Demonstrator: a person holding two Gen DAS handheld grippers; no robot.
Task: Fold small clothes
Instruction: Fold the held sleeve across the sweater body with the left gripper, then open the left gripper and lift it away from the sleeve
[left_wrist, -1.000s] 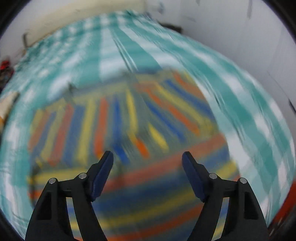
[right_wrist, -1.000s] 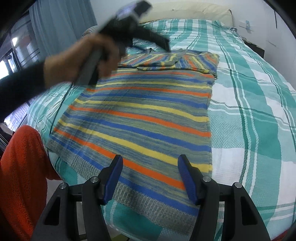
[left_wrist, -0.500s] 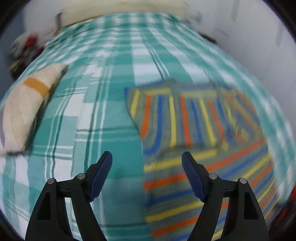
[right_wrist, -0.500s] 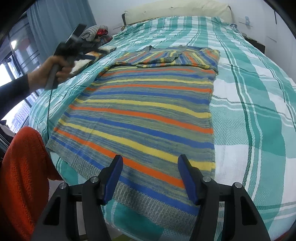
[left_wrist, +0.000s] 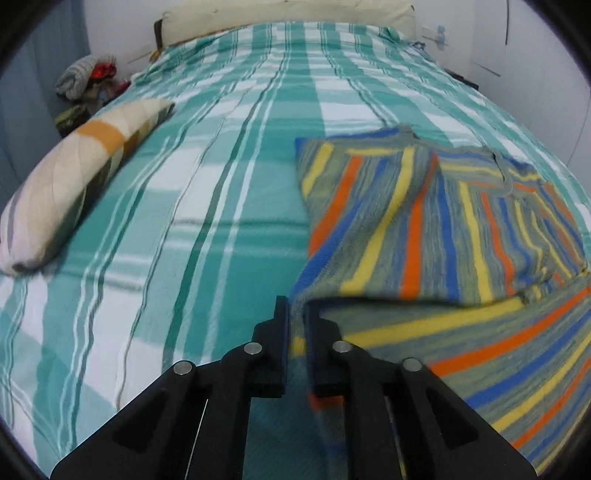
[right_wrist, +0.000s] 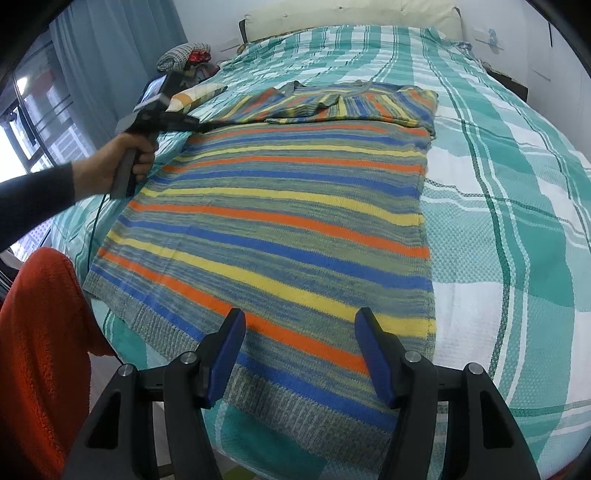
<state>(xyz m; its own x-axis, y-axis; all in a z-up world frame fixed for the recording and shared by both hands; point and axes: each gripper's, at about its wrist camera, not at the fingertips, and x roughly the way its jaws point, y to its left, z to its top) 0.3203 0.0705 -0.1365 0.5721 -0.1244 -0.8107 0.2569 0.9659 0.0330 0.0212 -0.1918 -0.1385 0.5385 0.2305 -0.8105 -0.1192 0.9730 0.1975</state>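
A striped knit sweater (right_wrist: 288, 206) in blue, yellow, orange and grey lies flat on the bed, its sleeves folded across the chest at the far end. My left gripper (left_wrist: 295, 317) is shut on the sweater's left edge (left_wrist: 424, 236) near the shoulder. It also shows in the right wrist view (right_wrist: 199, 125), held by a hand at the sweater's left side. My right gripper (right_wrist: 299, 332) is open and empty, hovering over the sweater's ribbed hem at the near edge of the bed.
The bed has a teal and white plaid cover (right_wrist: 517, 184). A striped pillow (left_wrist: 74, 177) lies on the left. A pile of clothes (left_wrist: 88, 81) sits at the far left corner. An orange towel (right_wrist: 37, 350) hangs at the near left.
My left gripper has swung from over the sweater to its left edge, dropped low and shut on the fabric. My right gripper has stayed open over the hem.
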